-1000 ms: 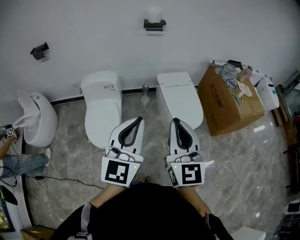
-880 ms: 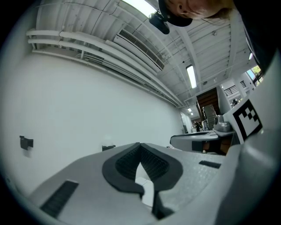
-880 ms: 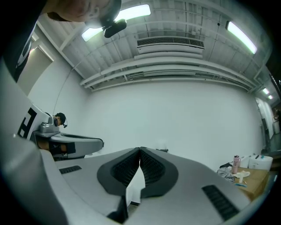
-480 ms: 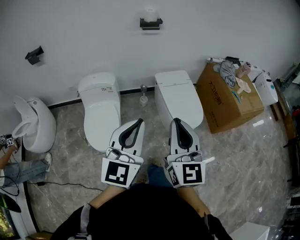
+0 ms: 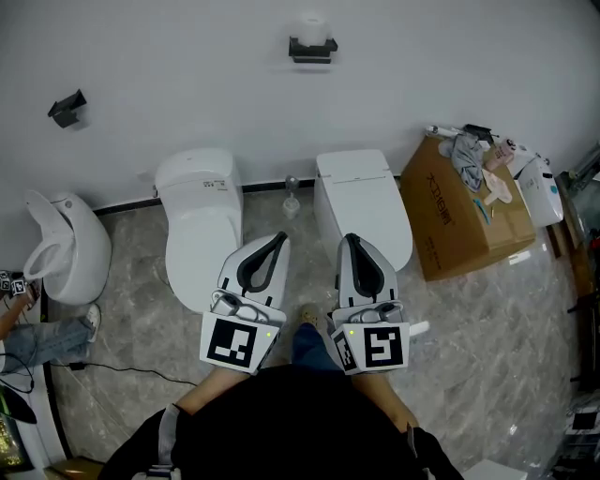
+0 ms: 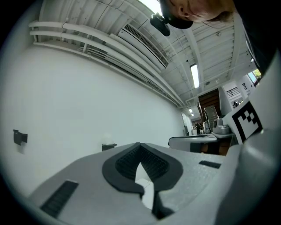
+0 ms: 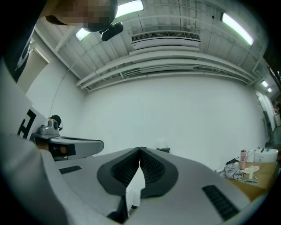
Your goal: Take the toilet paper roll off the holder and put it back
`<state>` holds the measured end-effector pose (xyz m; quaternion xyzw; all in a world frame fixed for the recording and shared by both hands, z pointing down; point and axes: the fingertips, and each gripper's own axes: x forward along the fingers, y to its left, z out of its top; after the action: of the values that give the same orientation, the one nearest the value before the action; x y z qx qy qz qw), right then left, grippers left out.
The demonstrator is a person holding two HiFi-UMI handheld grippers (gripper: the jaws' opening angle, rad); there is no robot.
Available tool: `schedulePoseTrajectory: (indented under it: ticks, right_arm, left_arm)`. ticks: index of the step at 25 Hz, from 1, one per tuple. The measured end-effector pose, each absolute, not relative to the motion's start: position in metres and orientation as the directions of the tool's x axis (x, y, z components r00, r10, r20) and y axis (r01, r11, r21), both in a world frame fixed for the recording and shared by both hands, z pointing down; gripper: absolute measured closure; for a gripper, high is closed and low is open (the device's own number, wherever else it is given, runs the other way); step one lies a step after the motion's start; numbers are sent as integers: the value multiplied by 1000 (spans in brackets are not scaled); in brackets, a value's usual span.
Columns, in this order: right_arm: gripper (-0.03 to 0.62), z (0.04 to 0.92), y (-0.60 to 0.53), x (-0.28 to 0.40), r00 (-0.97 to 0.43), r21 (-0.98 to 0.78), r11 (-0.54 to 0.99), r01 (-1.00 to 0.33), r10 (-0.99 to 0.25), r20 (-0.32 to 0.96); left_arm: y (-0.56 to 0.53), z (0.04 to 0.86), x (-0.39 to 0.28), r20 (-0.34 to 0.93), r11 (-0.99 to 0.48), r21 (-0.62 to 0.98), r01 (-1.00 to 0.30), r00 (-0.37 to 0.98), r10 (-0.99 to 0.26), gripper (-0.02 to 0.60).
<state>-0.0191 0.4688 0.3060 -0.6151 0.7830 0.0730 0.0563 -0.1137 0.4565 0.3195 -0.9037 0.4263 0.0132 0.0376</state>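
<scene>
The white toilet paper roll [image 5: 311, 26] sits on a black holder [image 5: 311, 47] high on the white wall, far ahead of both grippers. My left gripper [image 5: 277, 239] and right gripper [image 5: 352, 241] are held side by side, level, above the floor in front of the toilets. Both are shut, tips touching, with nothing between them. In the left gripper view the holder [image 6: 108, 146] is small and distant, left of the gripper [image 6: 139, 144]. In the right gripper view the roll [image 7: 163, 143] shows just right of the gripper [image 7: 139, 149].
Two white toilets [image 5: 200, 220] [image 5: 361, 202] stand against the wall below the holder, a small brush [image 5: 292, 195] between them. A third white fixture [image 5: 66, 244] is at the left, a cluttered cardboard box [image 5: 464, 206] at the right. Another black holder [image 5: 66, 106] hangs on the wall.
The person has stepped forward: a leg and shoe now show on the floor between the grippers. Both grippers stay shut and side by side.
</scene>
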Motion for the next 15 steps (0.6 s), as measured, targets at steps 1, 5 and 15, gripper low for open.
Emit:
schedulePoseTrajectory:
  ticks: [1,5,15]
  right_arm:
    - [572,305,459,-17,-242,47,237,-970,-954,-180]
    - [572,303,417,-2,-260,47,256,-966,-950,-175]
    - [572,296,317,29,-323,63,317,-946,-933,-159]
  left_arm:
    - [447,319,-111,-59,-630,-58,-774,633,-772,577]
    - [408,315,-97,-72,-619,-55,-784,621,-780,576]
    - [322,307,-71,-76,-570,-41,-820,572,-817,575]
